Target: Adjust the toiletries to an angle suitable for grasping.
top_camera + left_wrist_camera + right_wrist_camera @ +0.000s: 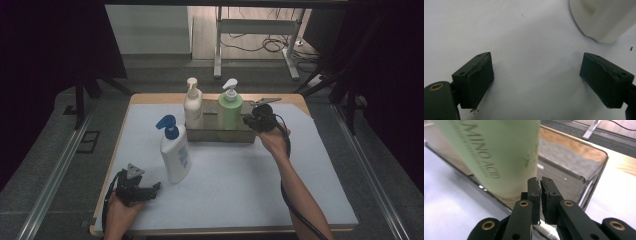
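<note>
The right hand-held gripper, jaws closed on nothing, sat just right of the upright green plastic pump bottle in the grey tray, upper centre; the left hand-held gripper rested open, lower left.

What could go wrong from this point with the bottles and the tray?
The right gripper is shut beside the green bottle in the tray; a sideways nudge might tip it. The blue-pump bottle stands free near the open left gripper, so a careless approach may topple it.
</note>
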{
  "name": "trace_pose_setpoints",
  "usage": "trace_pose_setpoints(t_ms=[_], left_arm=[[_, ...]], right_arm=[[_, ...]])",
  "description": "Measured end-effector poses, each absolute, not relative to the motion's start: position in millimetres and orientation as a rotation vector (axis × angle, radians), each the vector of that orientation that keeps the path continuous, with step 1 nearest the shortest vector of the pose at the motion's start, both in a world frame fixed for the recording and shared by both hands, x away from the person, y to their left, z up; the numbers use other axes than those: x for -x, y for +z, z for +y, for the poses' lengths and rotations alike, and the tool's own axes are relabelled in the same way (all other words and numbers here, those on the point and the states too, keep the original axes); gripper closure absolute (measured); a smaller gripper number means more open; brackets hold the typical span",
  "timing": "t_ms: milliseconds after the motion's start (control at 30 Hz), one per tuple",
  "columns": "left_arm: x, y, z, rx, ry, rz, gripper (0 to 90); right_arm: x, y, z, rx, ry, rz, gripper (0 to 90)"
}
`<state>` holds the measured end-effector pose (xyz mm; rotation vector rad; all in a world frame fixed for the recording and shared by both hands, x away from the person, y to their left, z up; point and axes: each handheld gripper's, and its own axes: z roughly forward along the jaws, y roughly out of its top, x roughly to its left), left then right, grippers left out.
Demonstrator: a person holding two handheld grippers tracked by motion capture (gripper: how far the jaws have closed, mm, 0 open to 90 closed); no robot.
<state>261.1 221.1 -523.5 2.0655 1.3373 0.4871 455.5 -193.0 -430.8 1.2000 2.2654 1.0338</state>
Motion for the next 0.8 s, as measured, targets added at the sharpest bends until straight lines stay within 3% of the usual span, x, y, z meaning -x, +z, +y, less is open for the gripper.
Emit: trace_pose_setpoints(t_ms=[200, 800], left_arm=[[-261, -524, 221, -2.066, 0.487, 1.337, 11.5], [-261, -524, 221, -2.065, 0.487, 1.337, 11.5]], right_arm=[[-461, -433, -191, -1.221, 1.040, 2.255, 88.9], [-480, -443, -179, -1.279, 1.047, 2.231, 89.4]])
